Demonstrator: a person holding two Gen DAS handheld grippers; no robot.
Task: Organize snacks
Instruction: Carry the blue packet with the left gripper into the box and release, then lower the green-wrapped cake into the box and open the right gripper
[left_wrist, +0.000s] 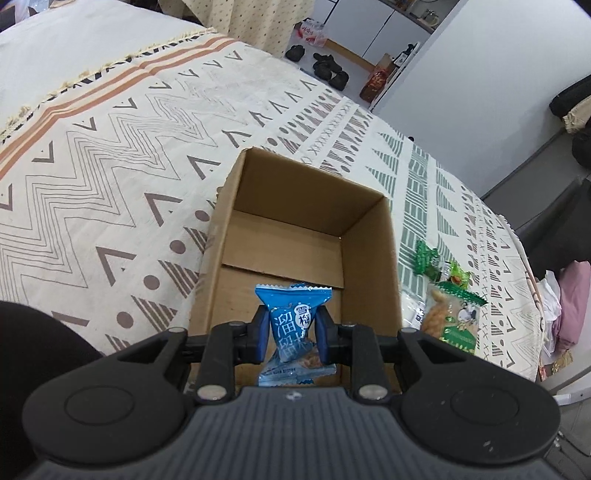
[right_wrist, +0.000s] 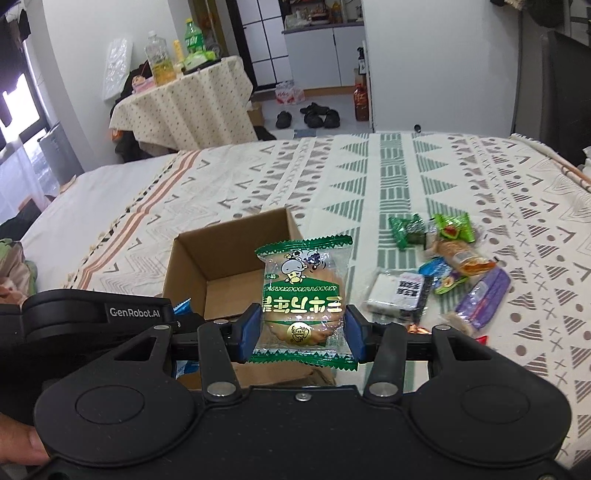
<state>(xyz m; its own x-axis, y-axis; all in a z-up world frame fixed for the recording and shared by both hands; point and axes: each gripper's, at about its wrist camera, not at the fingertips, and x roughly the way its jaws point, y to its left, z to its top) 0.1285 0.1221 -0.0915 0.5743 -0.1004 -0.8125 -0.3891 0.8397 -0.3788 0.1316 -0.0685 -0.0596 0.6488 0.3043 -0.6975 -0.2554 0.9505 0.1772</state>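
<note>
My left gripper (left_wrist: 291, 334) is shut on a blue snack packet (left_wrist: 291, 321) and holds it over the near end of an open, otherwise empty cardboard box (left_wrist: 365, 266). My right gripper (right_wrist: 302, 332) is shut on a green-edged biscuit packet (right_wrist: 304, 295) and holds it above the bed just right of the same box (right_wrist: 192, 262). The left gripper's body (right_wrist: 99, 314) shows at the box's near left corner in the right wrist view. The biscuit packet also shows right of the box in the left wrist view (left_wrist: 452, 317).
A pile of several loose snacks (right_wrist: 443, 269) lies on the patterned bedspread (right_wrist: 369, 184) right of the box, including a purple packet (right_wrist: 484, 299) and green packets (right_wrist: 408, 229). A clothed side table (right_wrist: 184, 107) with bottles and shoes (right_wrist: 314, 114) on the floor stand beyond the bed.
</note>
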